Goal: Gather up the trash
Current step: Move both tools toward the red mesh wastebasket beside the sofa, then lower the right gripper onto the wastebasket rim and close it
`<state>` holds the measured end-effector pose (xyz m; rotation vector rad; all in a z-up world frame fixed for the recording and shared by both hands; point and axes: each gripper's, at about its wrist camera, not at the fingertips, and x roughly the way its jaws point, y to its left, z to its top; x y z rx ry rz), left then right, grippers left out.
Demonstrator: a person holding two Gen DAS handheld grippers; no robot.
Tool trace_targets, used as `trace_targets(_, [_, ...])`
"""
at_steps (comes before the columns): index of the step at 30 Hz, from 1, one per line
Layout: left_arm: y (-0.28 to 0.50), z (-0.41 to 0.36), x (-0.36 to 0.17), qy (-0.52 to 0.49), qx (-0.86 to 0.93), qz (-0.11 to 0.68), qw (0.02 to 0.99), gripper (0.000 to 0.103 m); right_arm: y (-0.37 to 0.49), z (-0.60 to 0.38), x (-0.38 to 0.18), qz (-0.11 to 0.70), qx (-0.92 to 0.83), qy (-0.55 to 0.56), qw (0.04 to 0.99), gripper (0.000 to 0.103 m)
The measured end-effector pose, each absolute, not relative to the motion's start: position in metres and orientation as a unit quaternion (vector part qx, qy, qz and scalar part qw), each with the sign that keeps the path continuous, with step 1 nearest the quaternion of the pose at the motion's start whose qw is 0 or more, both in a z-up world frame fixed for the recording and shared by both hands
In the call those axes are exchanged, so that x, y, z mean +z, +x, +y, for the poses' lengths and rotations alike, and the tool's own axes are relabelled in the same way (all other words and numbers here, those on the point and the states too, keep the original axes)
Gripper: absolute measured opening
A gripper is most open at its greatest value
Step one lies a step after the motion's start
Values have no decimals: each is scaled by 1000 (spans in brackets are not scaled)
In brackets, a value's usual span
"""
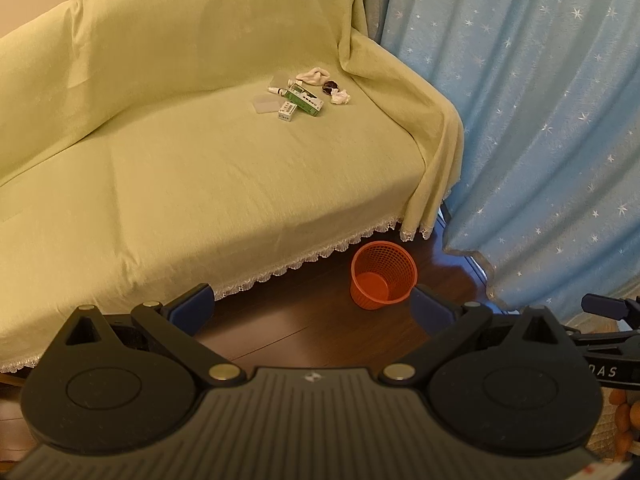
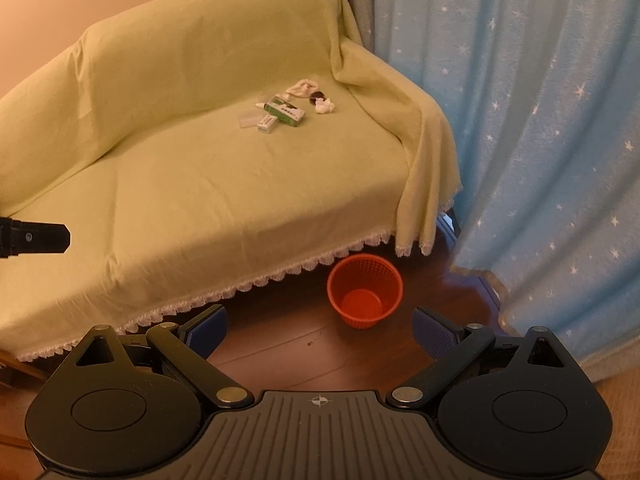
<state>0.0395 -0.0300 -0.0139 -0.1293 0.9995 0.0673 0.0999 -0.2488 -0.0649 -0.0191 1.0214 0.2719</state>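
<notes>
A small pile of trash lies on the far right of the sofa seat: a green box [image 1: 306, 99] [image 2: 286, 111], a small white box [image 1: 287, 111] [image 2: 267, 124], a crumpled white tissue [image 1: 340, 97] [image 2: 324, 106], a dark round wrapper [image 1: 330, 87] [image 2: 315, 97], a pinkish wad [image 1: 314, 76] [image 2: 301, 88] and clear plastic pieces [image 1: 265, 104] [image 2: 248, 120]. An empty orange mesh bin [image 1: 382, 275] [image 2: 365, 290] stands on the floor by the sofa's front right corner. My left gripper [image 1: 312, 306] and right gripper [image 2: 320, 330] are both open, empty, hovering over the floor far from the trash.
The sofa [image 1: 180, 168] [image 2: 192, 184] wears a yellow-green cover with a lace hem. Blue star-patterned curtains [image 1: 540, 120] [image 2: 540, 120] hang on the right. Dark wood floor [image 1: 288, 328] [image 2: 300, 344] lies in front. The other gripper shows at the left wrist view's right edge [image 1: 608, 308] and the right wrist view's left edge [image 2: 36, 238].
</notes>
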Motion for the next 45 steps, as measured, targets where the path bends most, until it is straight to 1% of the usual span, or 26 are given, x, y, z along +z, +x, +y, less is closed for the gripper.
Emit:
trace_targets(6, [66, -23, -24, -55, 25, 478, 876, 102, 124, -242, -86, 480, 150, -29, 864, 96])
trace_targets(10, [95, -10, -38, -51, 6, 477, 878, 102, 149, -229, -110, 483, 154, -54, 860, 96])
trace_targets(13, [122, 0, -54, -38, -12, 480, 877, 102, 166, -217, -131, 496, 150, -69, 852, 87])
trace_targets(18, [171, 16, -85, -15, -54, 485, 873, 102, 197, -204, -165, 514, 135, -69, 844, 86])
trace_targets(22, [206, 26, -109, 8, -83, 477, 875, 102, 216, -190, -200, 515, 147, -103, 838, 85])
trace_targets(32, [269, 34, -192, 19, -90, 479, 873, 102, 256, -189, -329, 520, 203, -177, 810, 83])
trace_targets(40, [301, 21, -277, 9, -67, 476, 877, 102, 285, -204, -452, 525, 252, -224, 782, 77])
trace_targets(45, [313, 12, -333, 9, -60, 479, 876, 102, 302, -208, -518, 531, 264, -229, 772, 76])
